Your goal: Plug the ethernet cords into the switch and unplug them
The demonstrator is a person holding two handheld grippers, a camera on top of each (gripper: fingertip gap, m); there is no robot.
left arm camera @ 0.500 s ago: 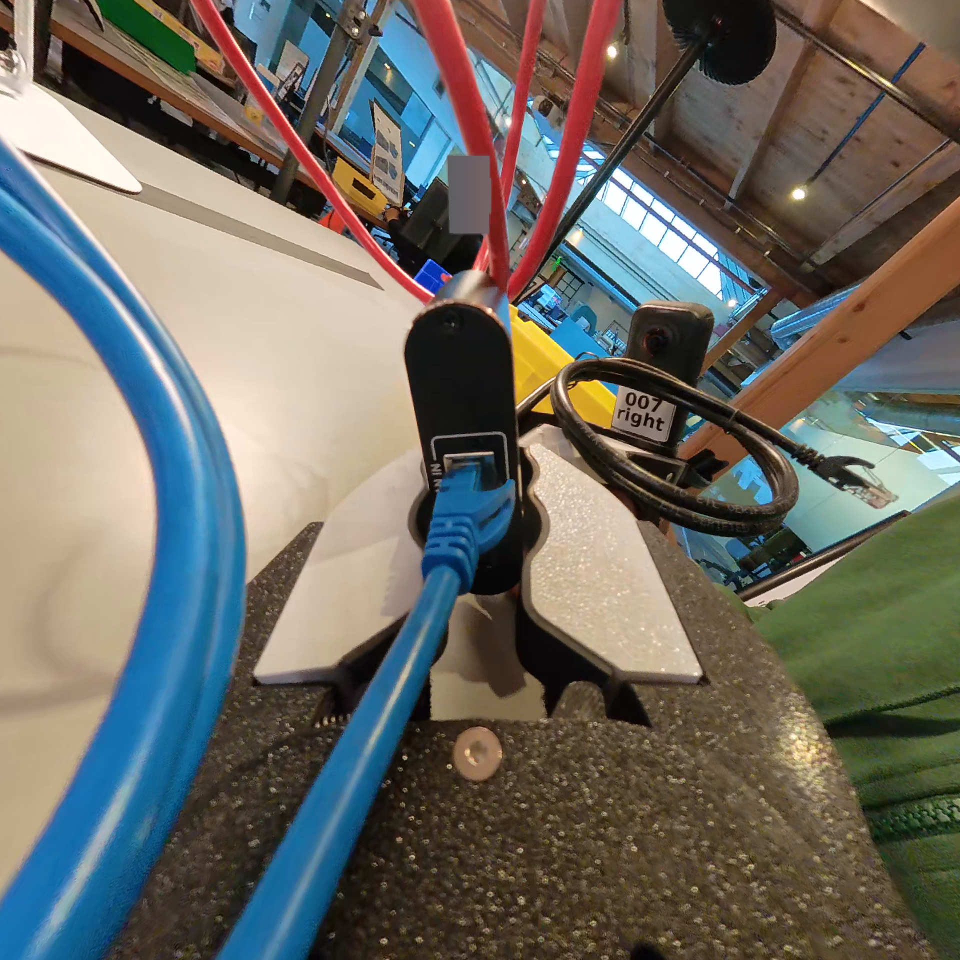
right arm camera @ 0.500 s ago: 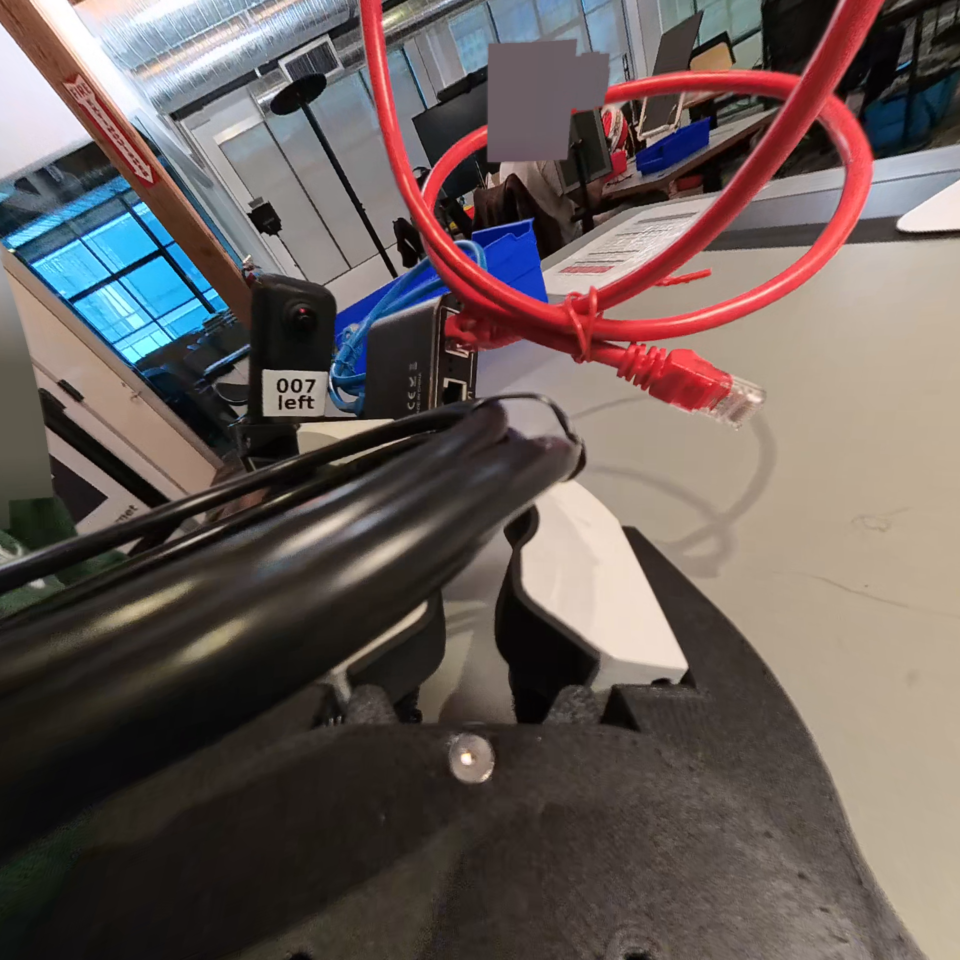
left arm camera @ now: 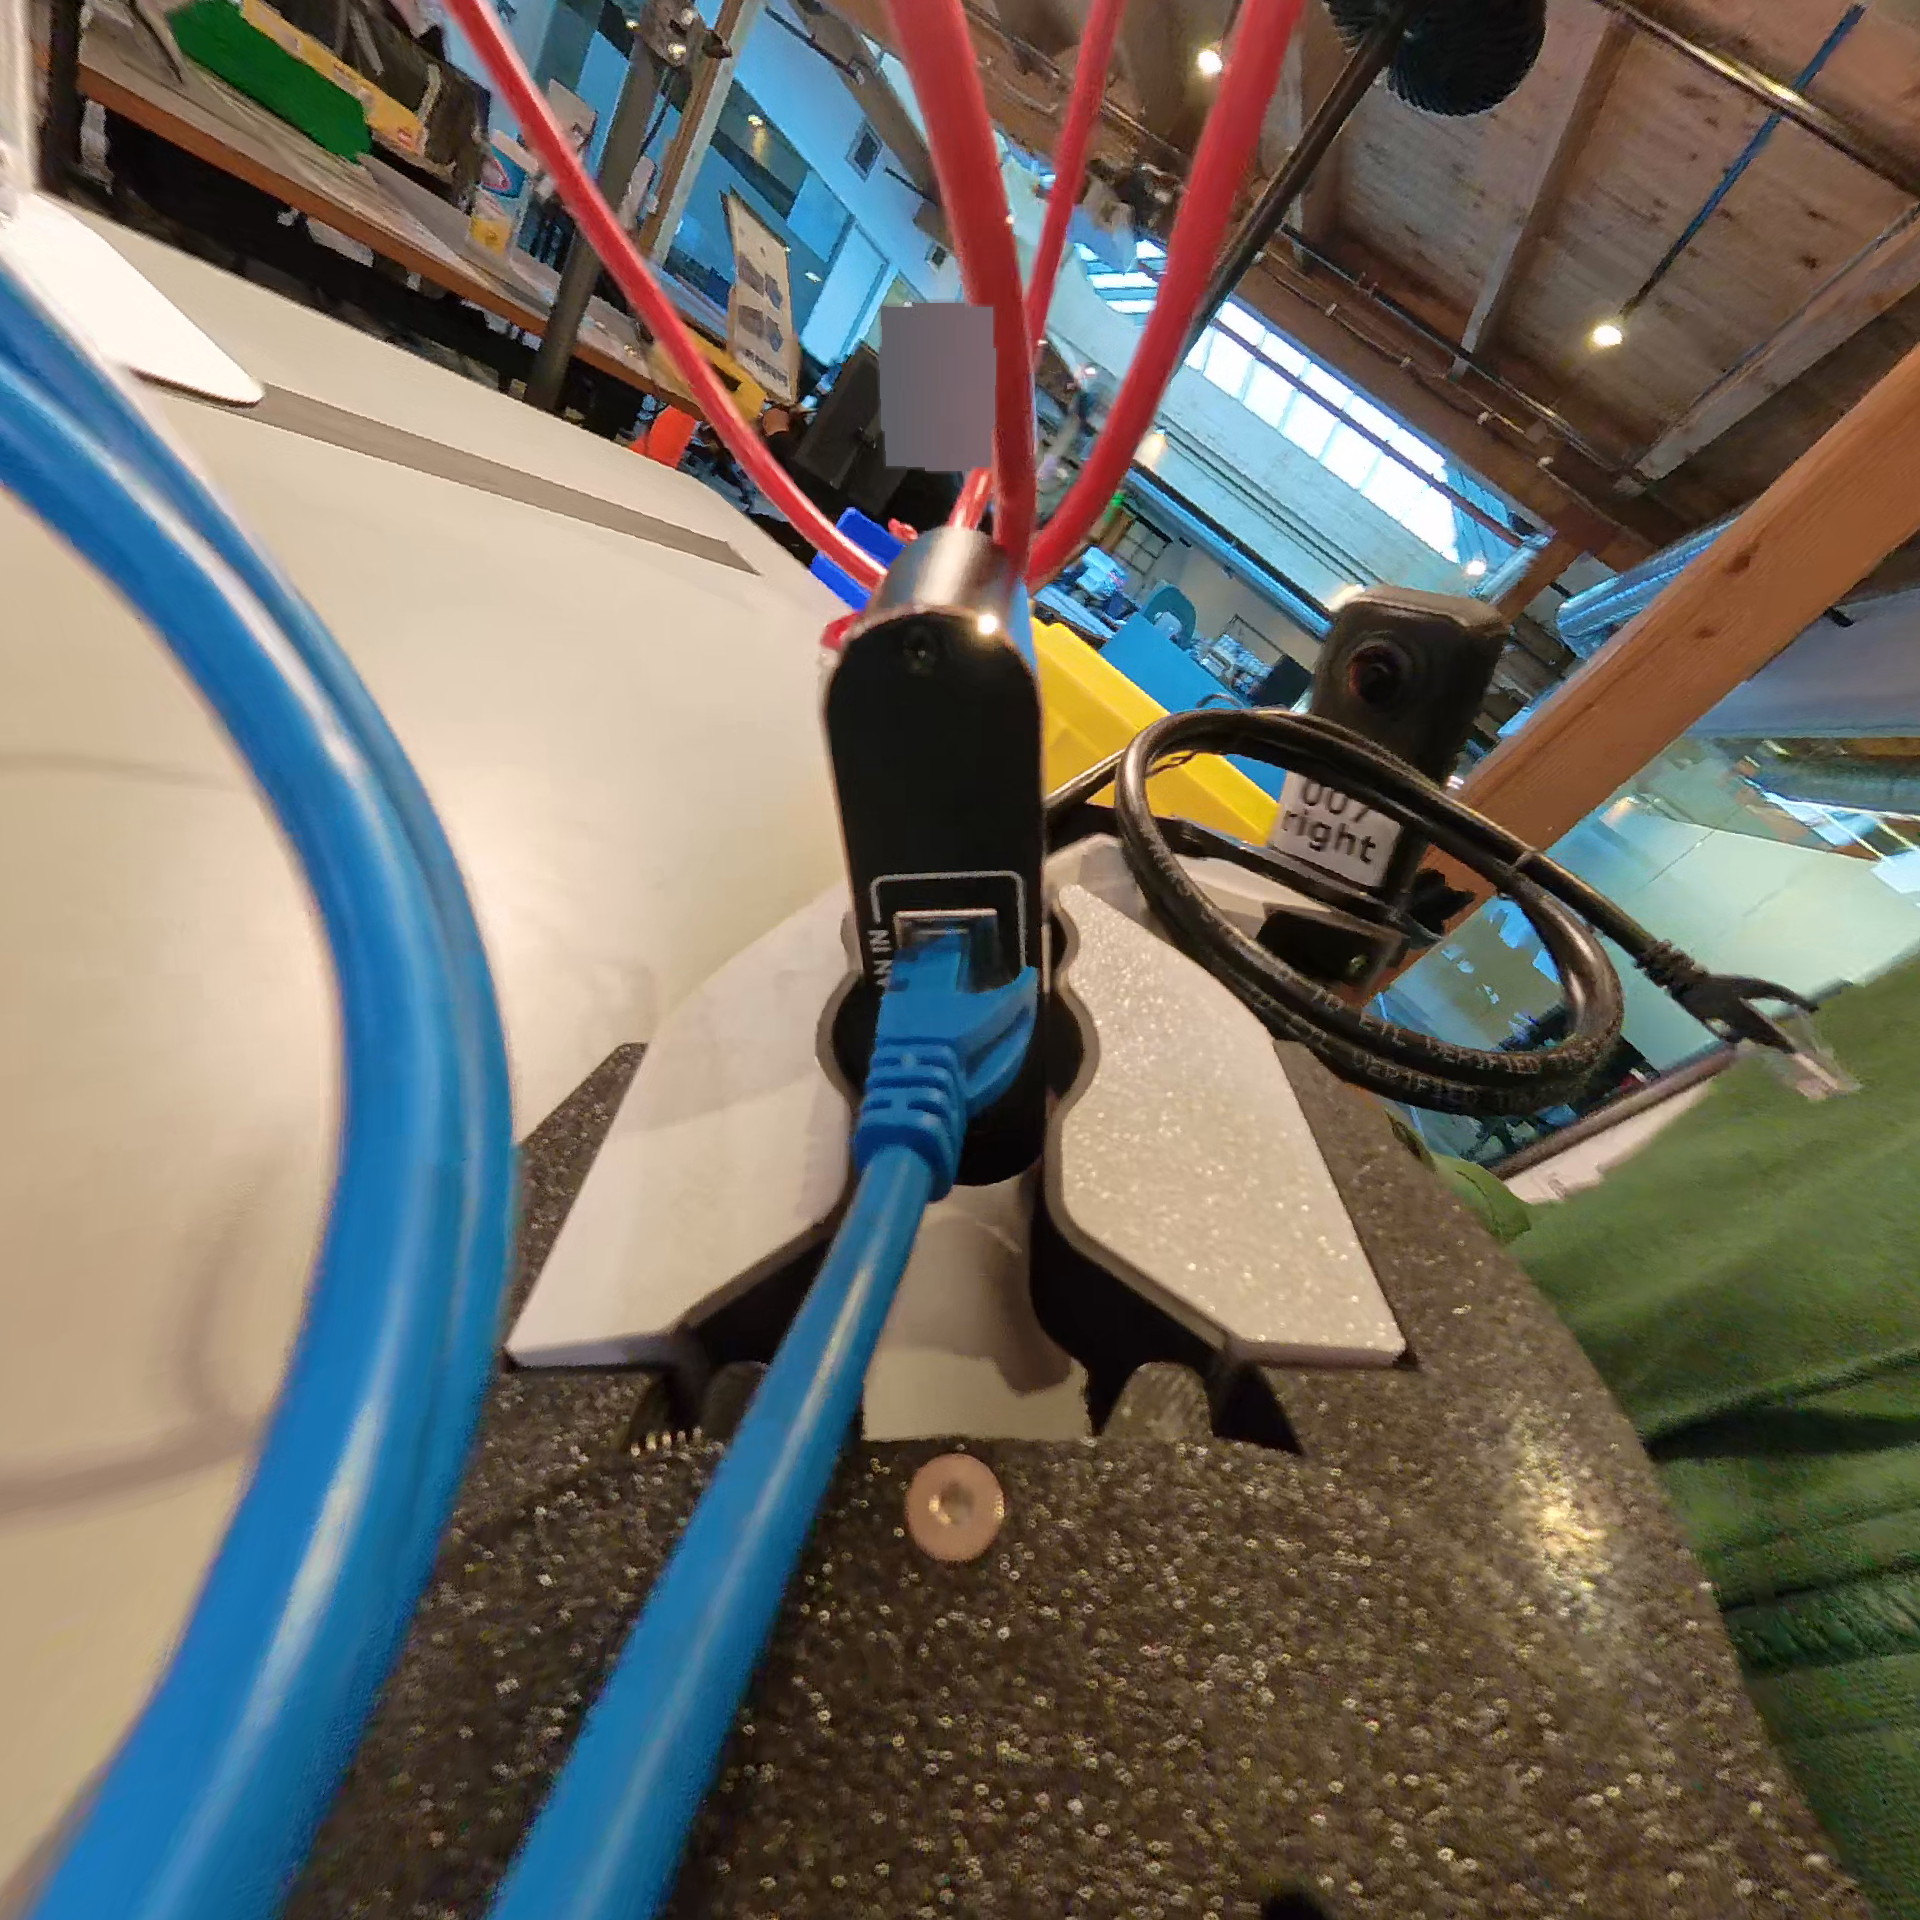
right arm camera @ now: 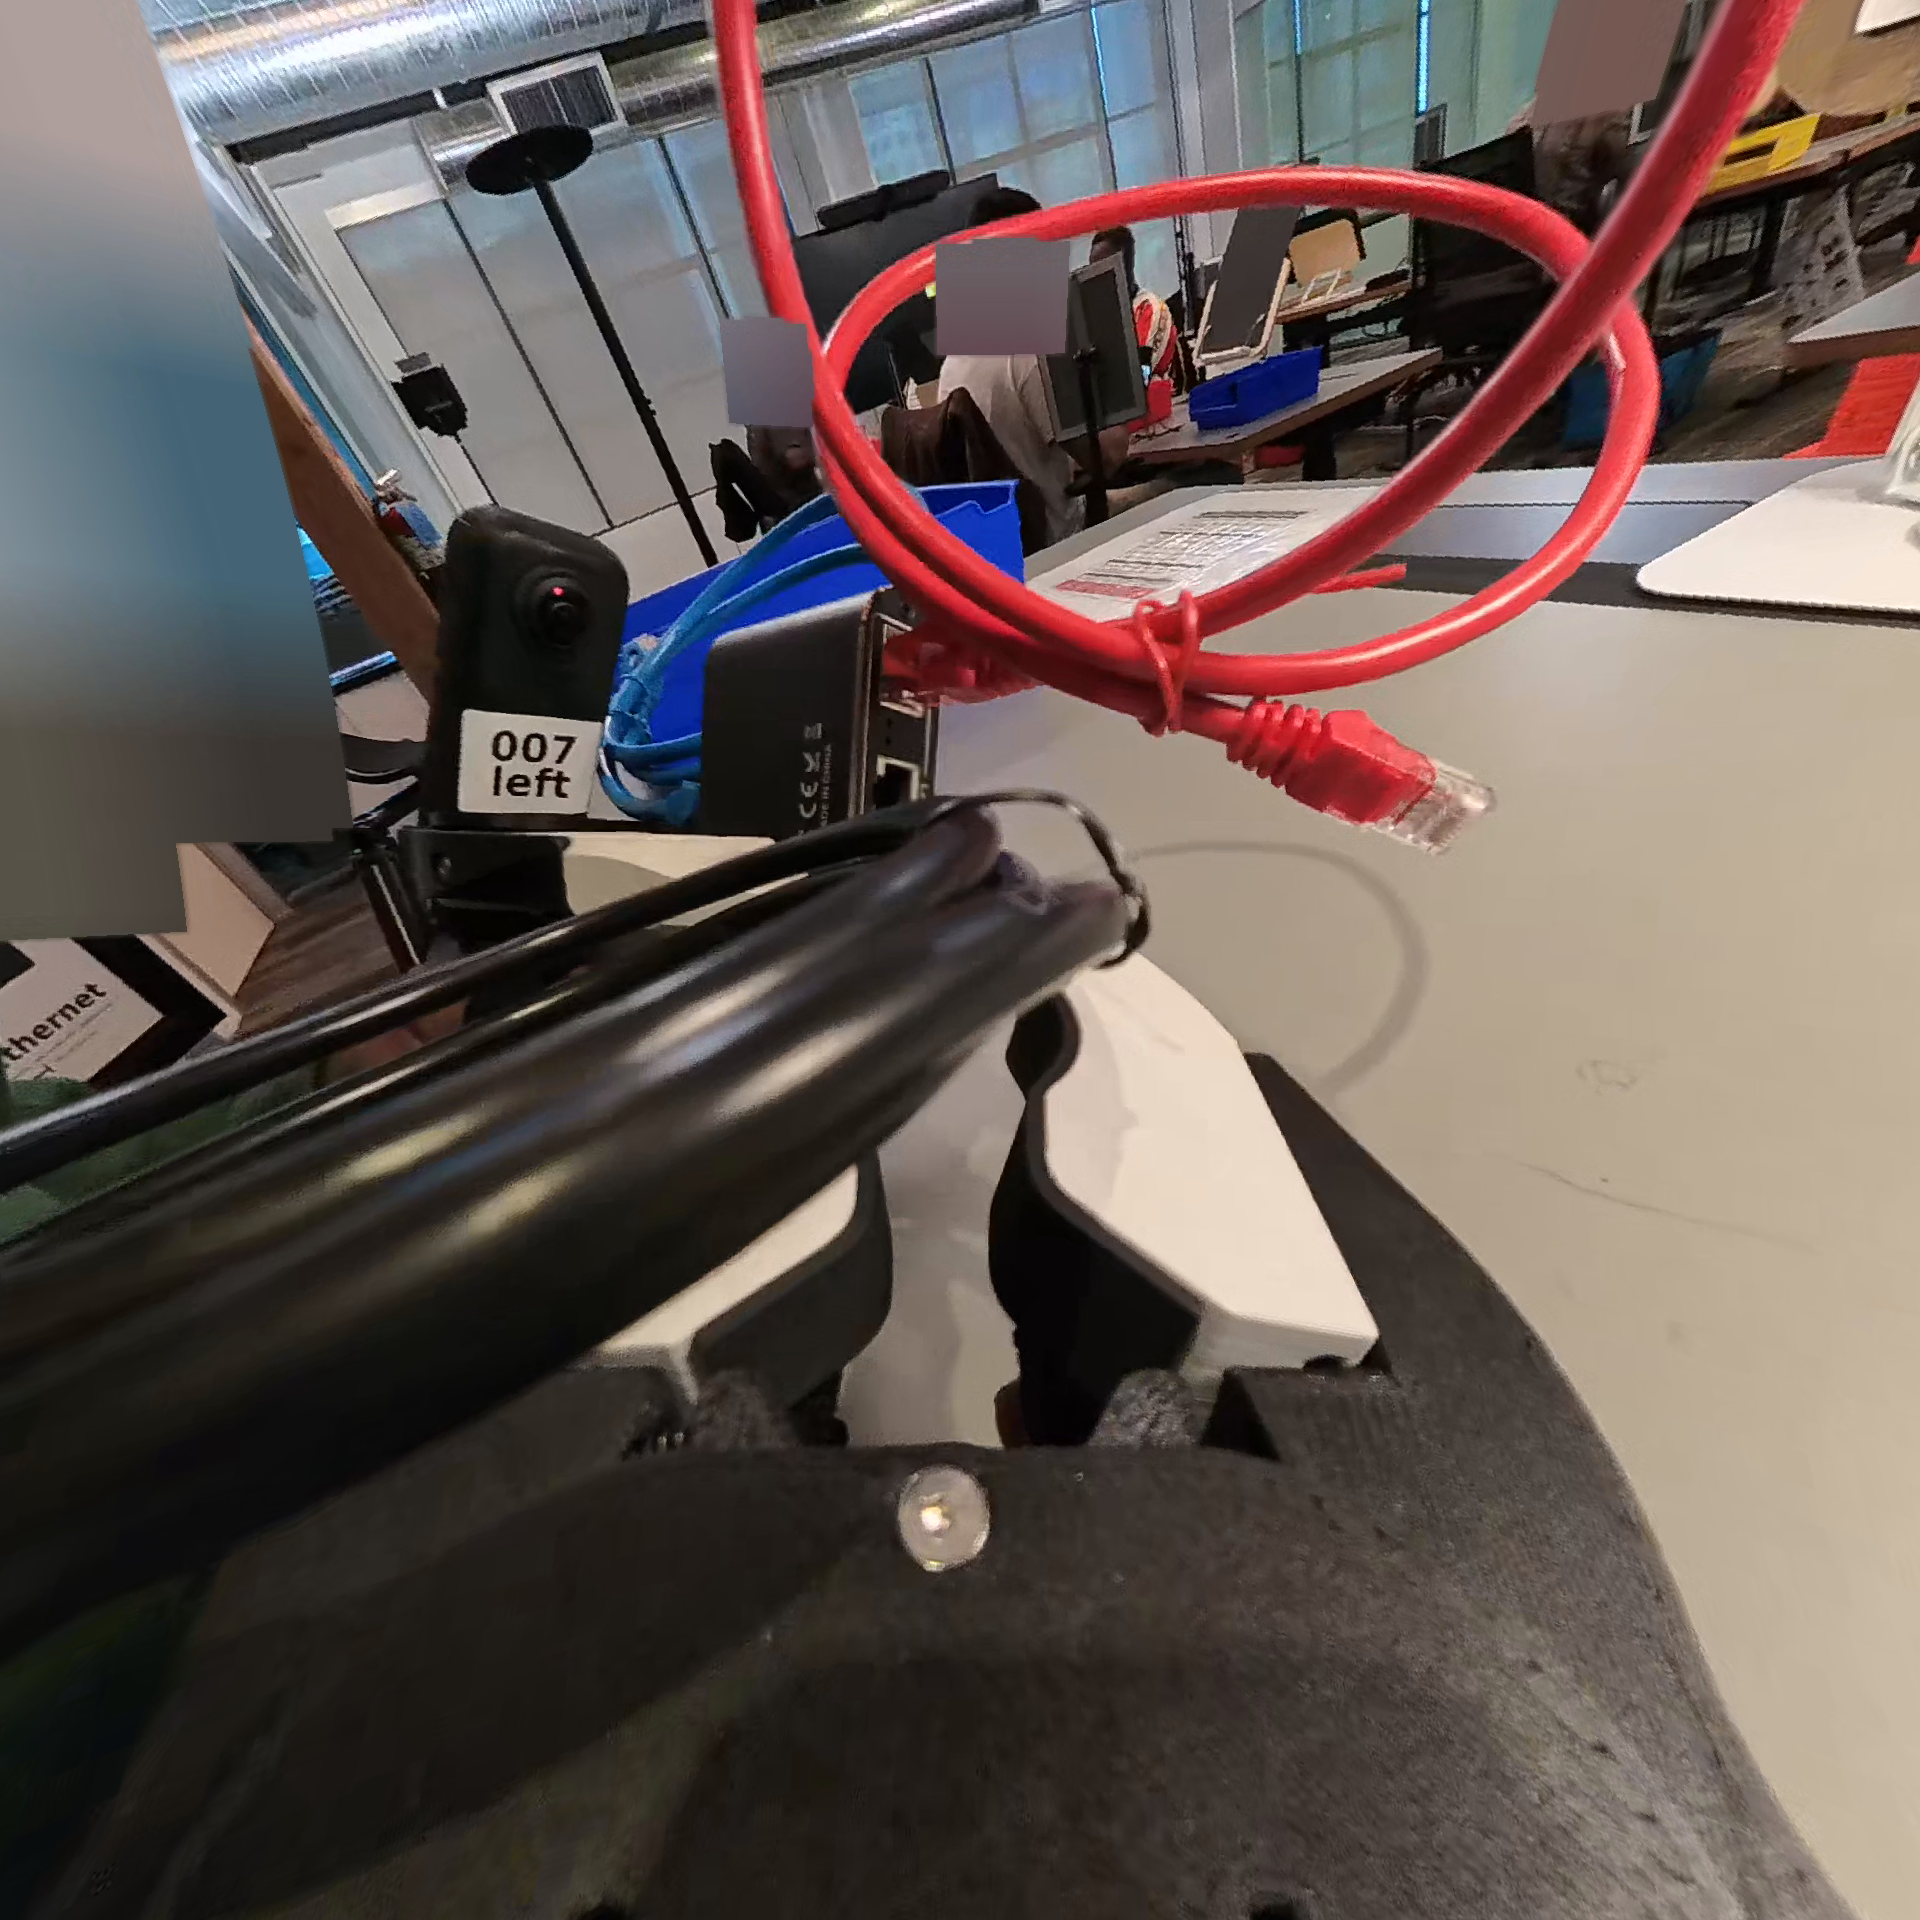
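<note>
My left gripper (left arm camera: 951, 997) is shut on the black switch (left arm camera: 935, 790) and holds it upright above the grey table (left arm camera: 520, 727). A blue ethernet cord (left arm camera: 925, 1081) is plugged into the switch's near face and loops off to the left. Red cords (left arm camera: 987, 312) rise from its far end. In the right wrist view the switch (right arm camera: 790, 717) has a red plug (right arm camera: 935, 665) in an upper port, and a free red plug (right arm camera: 1392, 790) hangs beside it. My right gripper (right arm camera: 1039, 997) is shut on a coiled black cord (right arm camera: 623, 1091). That cord's plug (left arm camera: 1756, 1023) dangles free.
A yellow bin (left arm camera: 1132, 738) and a blue bin (right arm camera: 935, 530) stand behind the switch. A printed sheet (right arm camera: 1195, 551) and a white stand base (right arm camera: 1787, 540) lie at the table's far side. A green sleeve (left arm camera: 1714, 1299) is at the right. People sit at desks far behind.
Nothing has been gripped or released. Both grippers keep their holds, and the views have tilted only slightly.
</note>
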